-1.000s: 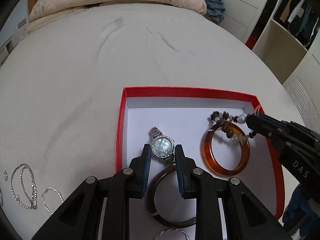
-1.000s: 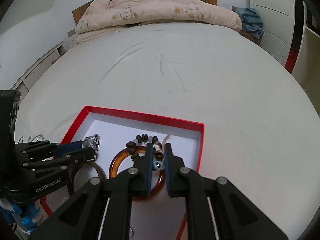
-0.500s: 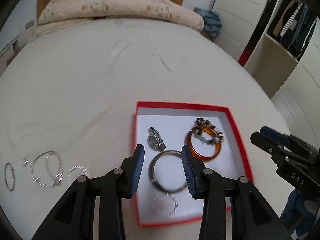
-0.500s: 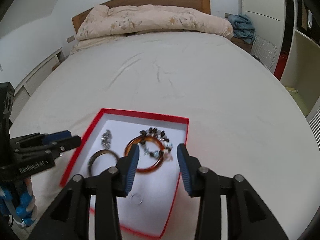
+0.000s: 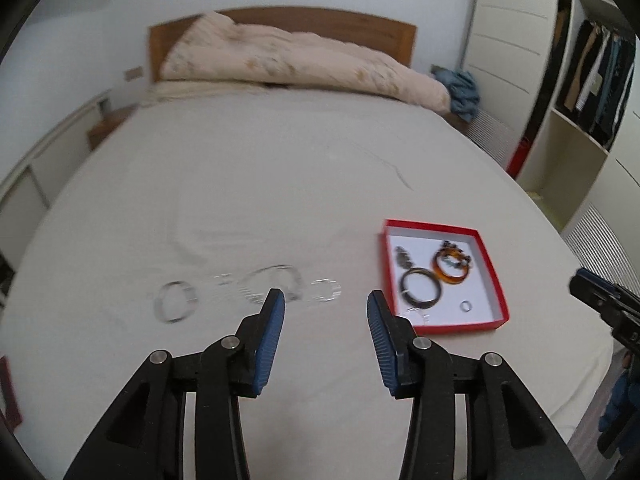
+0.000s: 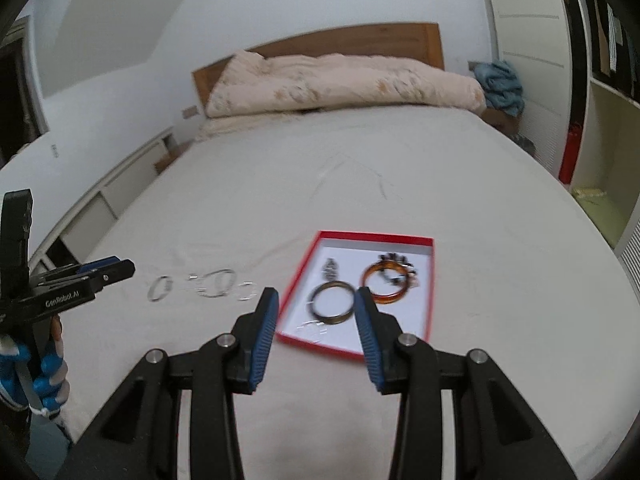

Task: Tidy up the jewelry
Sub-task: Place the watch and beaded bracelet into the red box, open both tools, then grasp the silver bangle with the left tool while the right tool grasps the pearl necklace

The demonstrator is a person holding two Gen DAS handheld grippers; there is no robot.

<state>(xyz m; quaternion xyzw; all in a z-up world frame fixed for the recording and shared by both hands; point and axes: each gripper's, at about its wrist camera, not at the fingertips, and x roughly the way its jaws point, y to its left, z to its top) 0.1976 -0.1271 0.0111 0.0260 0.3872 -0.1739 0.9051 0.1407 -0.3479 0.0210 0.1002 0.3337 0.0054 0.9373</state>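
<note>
A red box [image 5: 490,270] [image 6: 431,292] with a white floor lies on the bed. It holds an amber bangle [image 5: 451,267] [image 6: 387,282] with a bead bracelet on it, a dark bangle [image 5: 421,286] [image 6: 333,303], a watch [image 5: 404,258] [image 6: 331,267] and a small ring [image 5: 466,306]. Several silver bracelets [image 5: 276,284] [image 6: 216,282] lie blurred on the sheet left of the box. My left gripper [image 5: 326,304] is open and empty, above the sheet near them. My right gripper [image 6: 314,302] is open and empty, raised before the box.
The bed sheet [image 5: 260,184] stretches back to a rolled quilt [image 5: 296,64] and wooden headboard [image 5: 280,20]. A wardrobe and open shelves [image 5: 580,92] stand at the right. Low white drawers [image 6: 104,200] run along the bed's left side.
Both grippers let go of their pieces in the box, opened wide and pulled back and up. The left view has swung left toward the loose silver bracelets.
</note>
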